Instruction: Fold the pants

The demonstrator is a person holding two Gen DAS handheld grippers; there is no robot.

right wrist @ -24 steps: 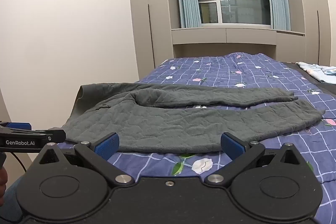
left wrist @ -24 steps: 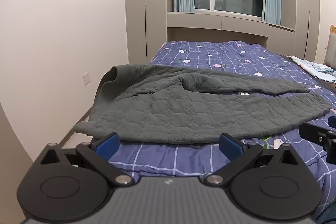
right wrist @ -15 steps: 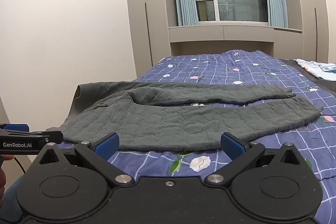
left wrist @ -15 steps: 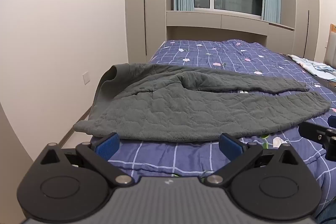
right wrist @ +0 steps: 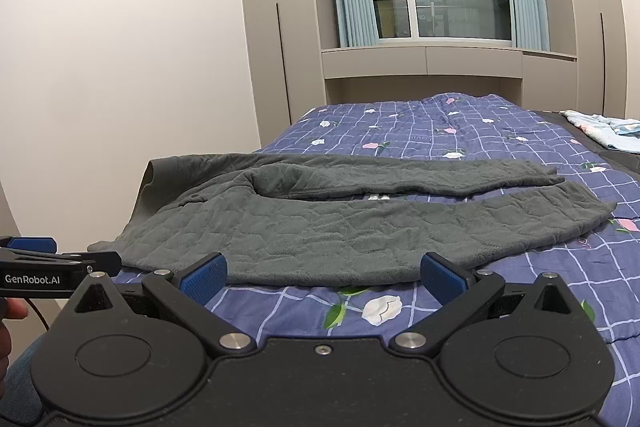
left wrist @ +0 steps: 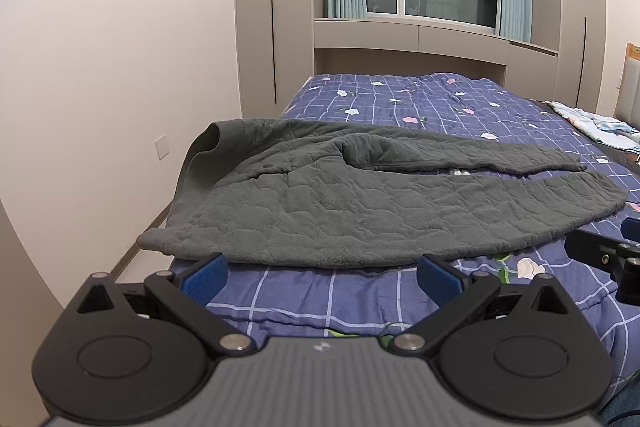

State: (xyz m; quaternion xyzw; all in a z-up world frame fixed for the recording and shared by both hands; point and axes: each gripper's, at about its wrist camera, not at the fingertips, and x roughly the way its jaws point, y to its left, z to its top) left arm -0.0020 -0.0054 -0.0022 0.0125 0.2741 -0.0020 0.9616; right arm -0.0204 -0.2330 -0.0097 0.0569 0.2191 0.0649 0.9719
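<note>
Dark grey quilted pants (left wrist: 352, 211) (right wrist: 320, 223) lie spread across the near part of the bed, waistband at the left hanging over the bed's edge, both legs stretched to the right with a gap between them. My left gripper (left wrist: 322, 273) is open just short of the pants' near edge, close to the waist end, with nothing between its blue pads. My right gripper (right wrist: 323, 273) is open too, facing the middle of the near leg, empty. Each gripper shows at the side of the other's view.
The bed (left wrist: 400, 99) carries a blue checked quilt with flowers. A light blue folded cloth (right wrist: 608, 129) lies at the far right. A wall runs along the left, with a window and cabinets behind the bed. A hand (right wrist: 8, 319) shows at the lower left.
Both views have tipped slightly downward and the pants sit a little lower and nearer in each frame. Both grippers have stayed wide open and empty.
</note>
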